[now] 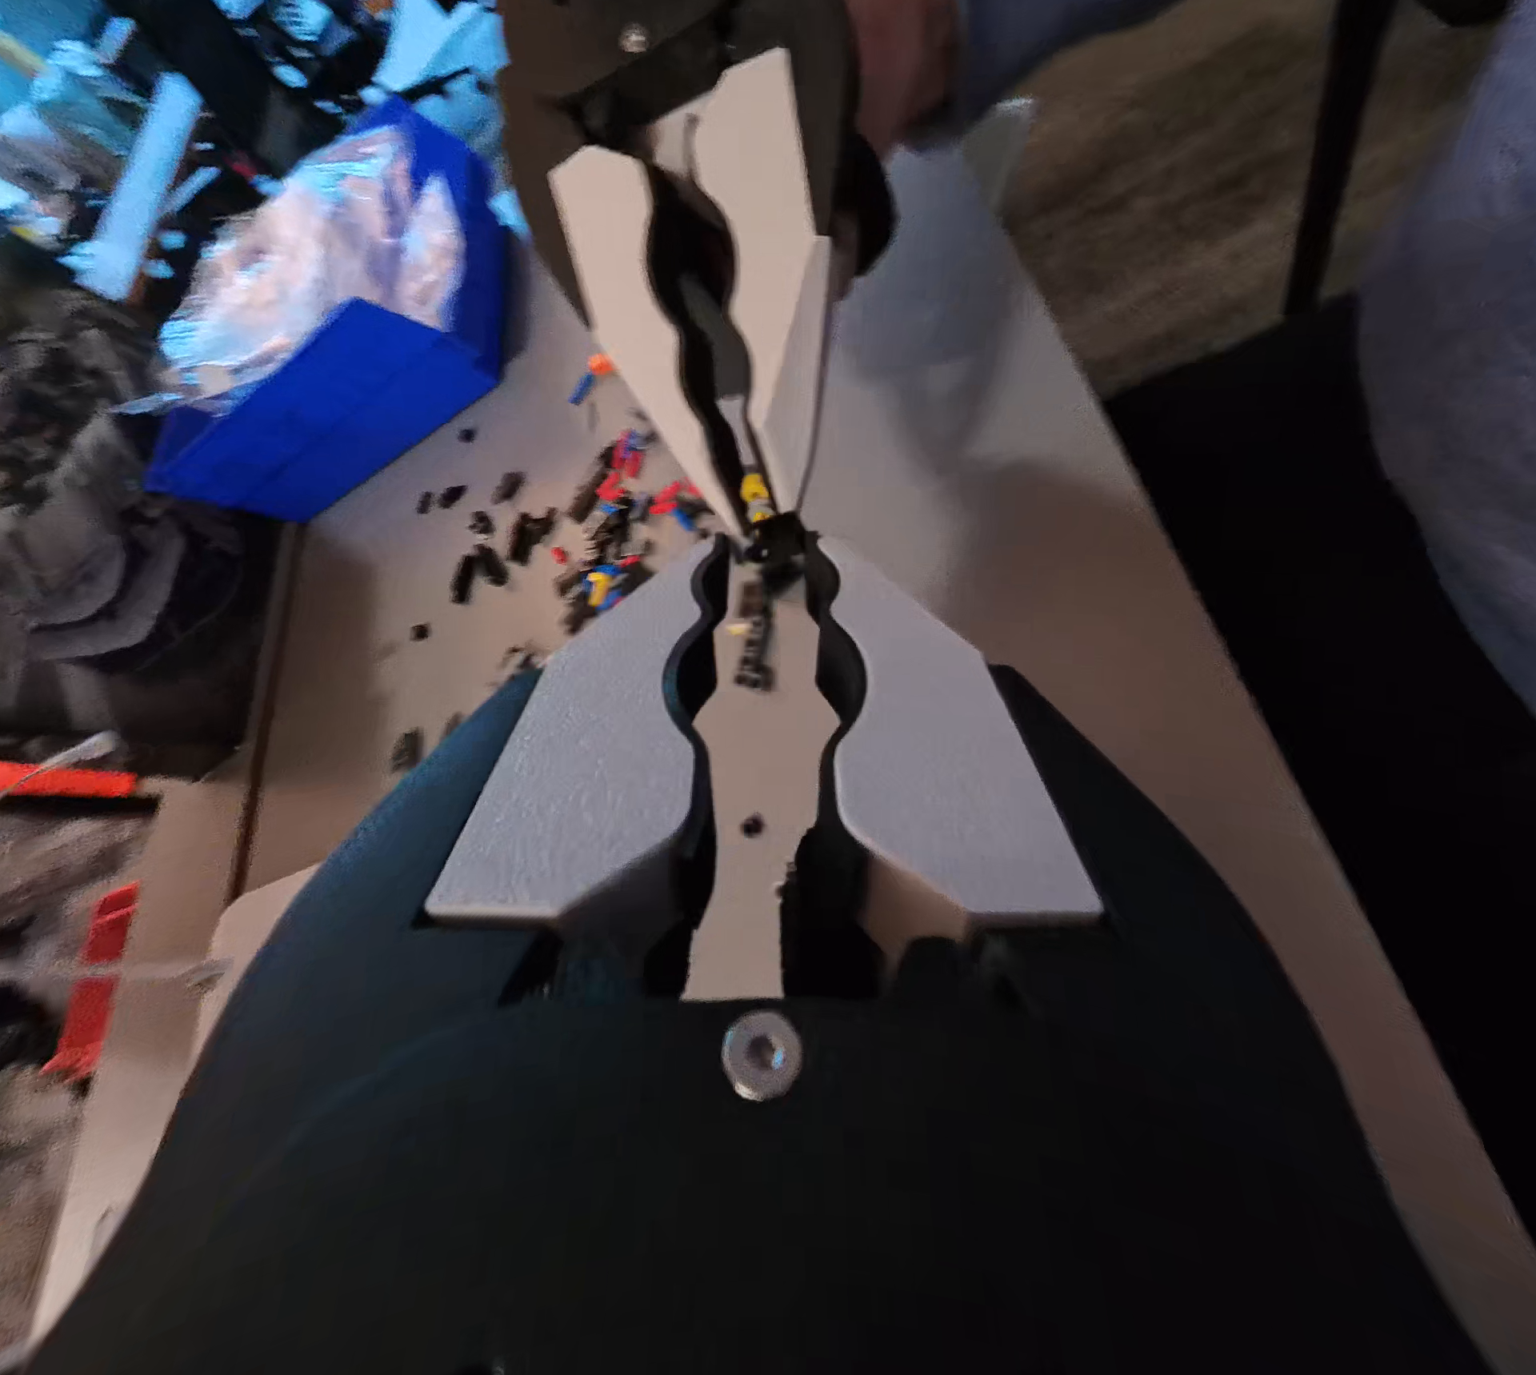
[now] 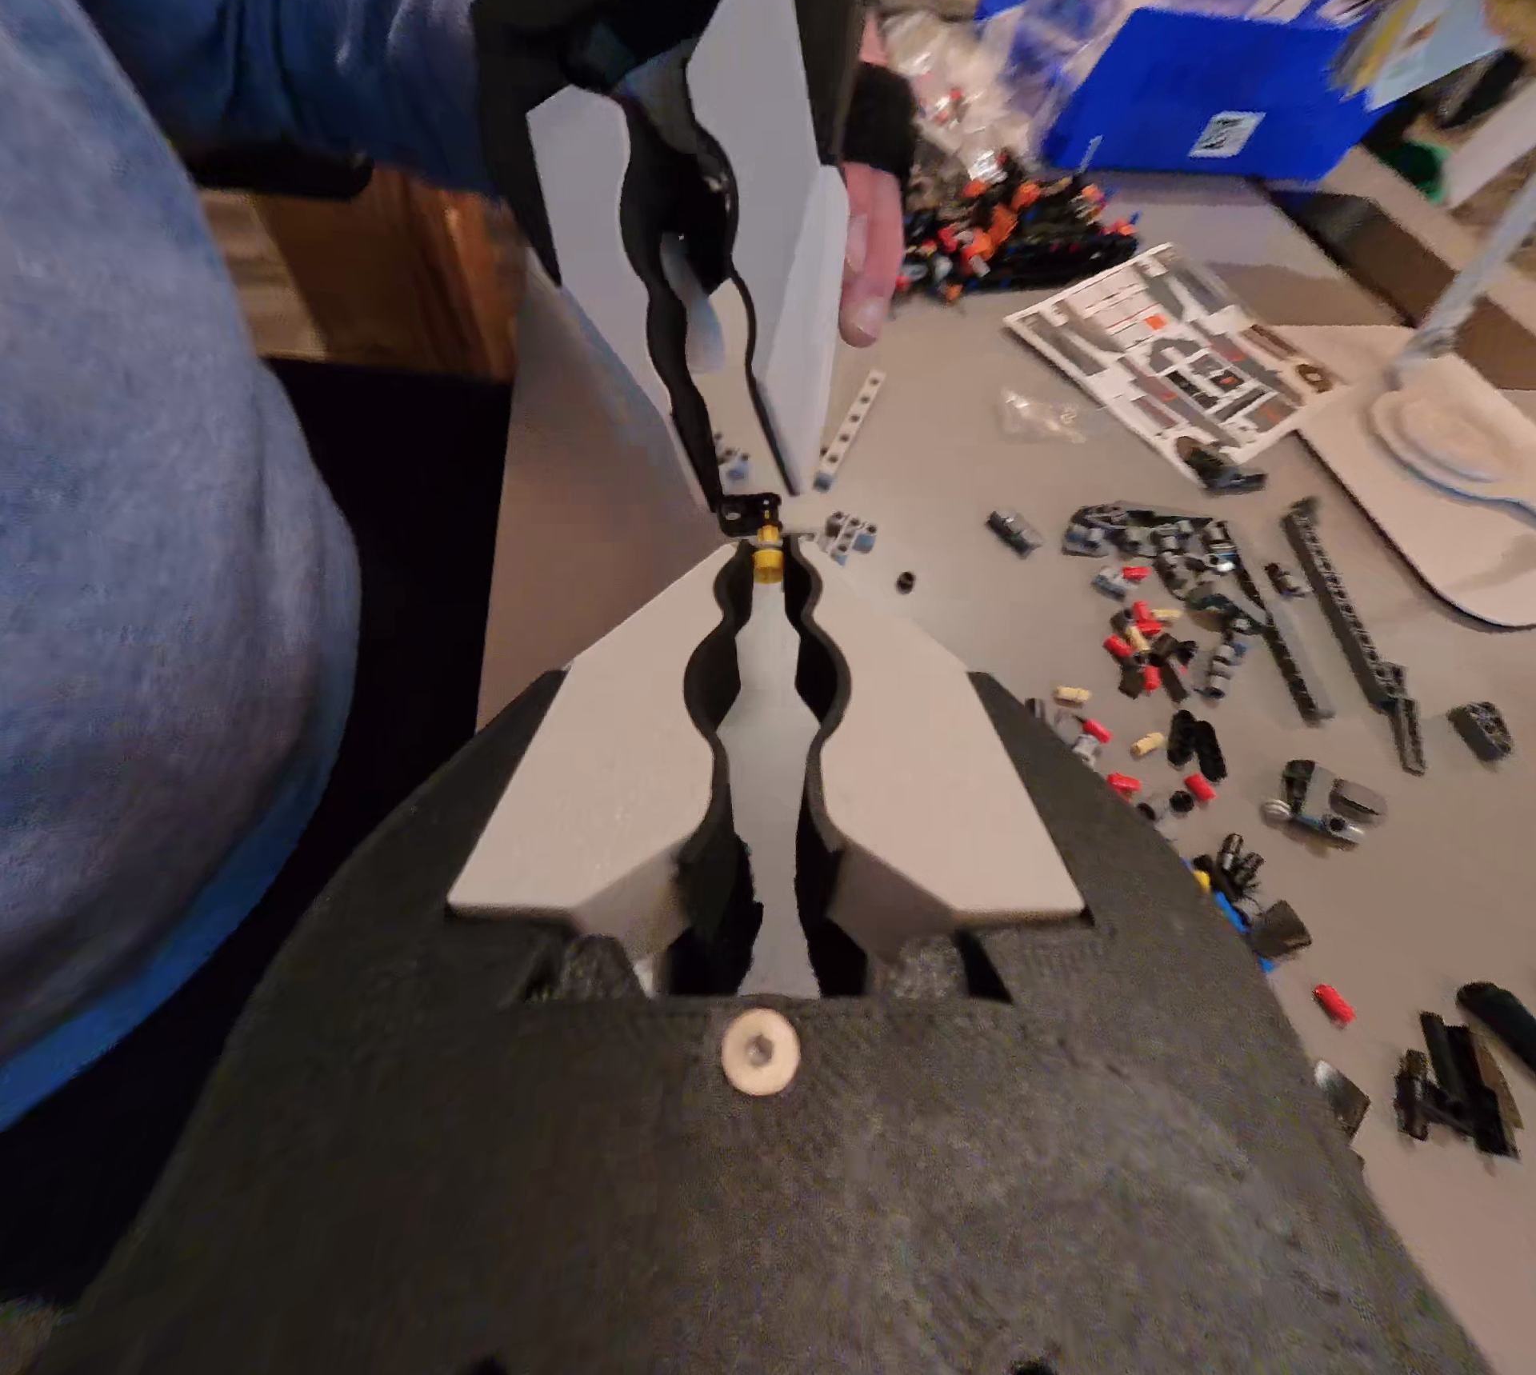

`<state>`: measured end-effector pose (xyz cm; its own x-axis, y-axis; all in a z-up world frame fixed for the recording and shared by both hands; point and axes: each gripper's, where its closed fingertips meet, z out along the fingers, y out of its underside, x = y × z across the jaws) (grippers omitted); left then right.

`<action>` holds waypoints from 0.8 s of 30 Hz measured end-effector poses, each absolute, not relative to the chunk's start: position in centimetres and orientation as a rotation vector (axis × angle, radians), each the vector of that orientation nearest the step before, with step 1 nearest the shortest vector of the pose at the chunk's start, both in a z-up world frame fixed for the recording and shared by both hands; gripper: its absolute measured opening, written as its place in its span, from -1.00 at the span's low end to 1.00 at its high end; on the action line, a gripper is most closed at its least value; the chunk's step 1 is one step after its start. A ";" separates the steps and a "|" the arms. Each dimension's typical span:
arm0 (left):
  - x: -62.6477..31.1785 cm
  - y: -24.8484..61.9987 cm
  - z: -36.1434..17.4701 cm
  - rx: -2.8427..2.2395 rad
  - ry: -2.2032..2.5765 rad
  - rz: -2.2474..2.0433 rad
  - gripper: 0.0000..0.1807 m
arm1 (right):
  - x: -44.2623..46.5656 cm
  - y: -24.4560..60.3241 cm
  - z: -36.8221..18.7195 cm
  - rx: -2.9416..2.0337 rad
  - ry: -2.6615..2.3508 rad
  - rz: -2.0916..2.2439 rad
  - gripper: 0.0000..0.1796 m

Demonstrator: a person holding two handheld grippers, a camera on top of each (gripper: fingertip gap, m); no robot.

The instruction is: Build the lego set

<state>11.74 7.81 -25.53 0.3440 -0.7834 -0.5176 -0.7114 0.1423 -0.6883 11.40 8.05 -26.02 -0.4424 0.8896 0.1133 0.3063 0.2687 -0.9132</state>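
The right claw [image 2: 766, 560] is pinched on a small yellow pin [image 2: 766, 559], tip to tip with the left claw [image 2: 752, 504], which comes in from above and grips a small black connector [image 2: 748, 509]. Loose black, red and tan pieces [image 2: 1159, 658] lie scattered over the grey surface [image 2: 956, 670] to the right, beside a long dark beam [image 2: 1346, 629]. Farther back sit a sticker sheet [image 2: 1172, 346] and a blue bin [image 2: 1205, 88].
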 end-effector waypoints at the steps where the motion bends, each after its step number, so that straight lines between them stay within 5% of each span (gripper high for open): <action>1: 11.2 8.4 -24.8 -1.583 1.333 -0.050 -0.78 | 11.2 8.6 -25.6 -1.102 -1.848 1.163 -0.95; 24: 8.1 11.7 -18.3 -1.514 0.926 0.322 -0.91 | 7.7 11.9 -18.5 -1.276 -1.363 1.117 -0.95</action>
<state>8.15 11.74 -18.26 0.6365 -0.3568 -0.6838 -0.7040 0.0935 -0.7040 7.69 11.88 -18.50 -0.0292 0.9987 0.0426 0.1540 0.0466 -0.9870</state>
